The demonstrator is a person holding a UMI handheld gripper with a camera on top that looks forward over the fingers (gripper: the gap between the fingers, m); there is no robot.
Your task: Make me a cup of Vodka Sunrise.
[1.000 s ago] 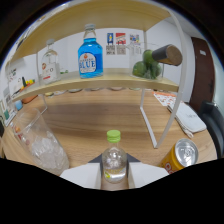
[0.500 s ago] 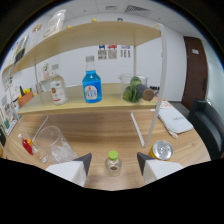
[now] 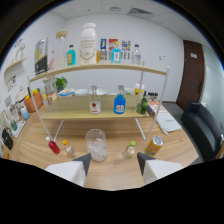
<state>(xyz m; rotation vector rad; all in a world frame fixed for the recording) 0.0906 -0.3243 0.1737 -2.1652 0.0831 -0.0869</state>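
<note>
I looked out over a wooden table [image 3: 115, 170] with a two-tier rack [image 3: 100, 107] of pale boards on thin white legs behind it. Its top board carried a large white jug [image 3: 89, 42]; the lower board held a clear bottle [image 3: 94, 102] with a red label and a blue bottle [image 3: 119, 103]. On the table, just ahead of my fingers, stood a clear, ribbed glass [image 3: 96, 144] holding ice. Right of it were a small clear bottle with a green cap [image 3: 130, 149] and a yellow can [image 3: 154, 145], tilted. Left of the glass sat a red cap [image 3: 53, 147]. My gripper [image 3: 113, 160] was released, its white fingers [image 3: 77, 166] spread wide, holding nothing.
</note>
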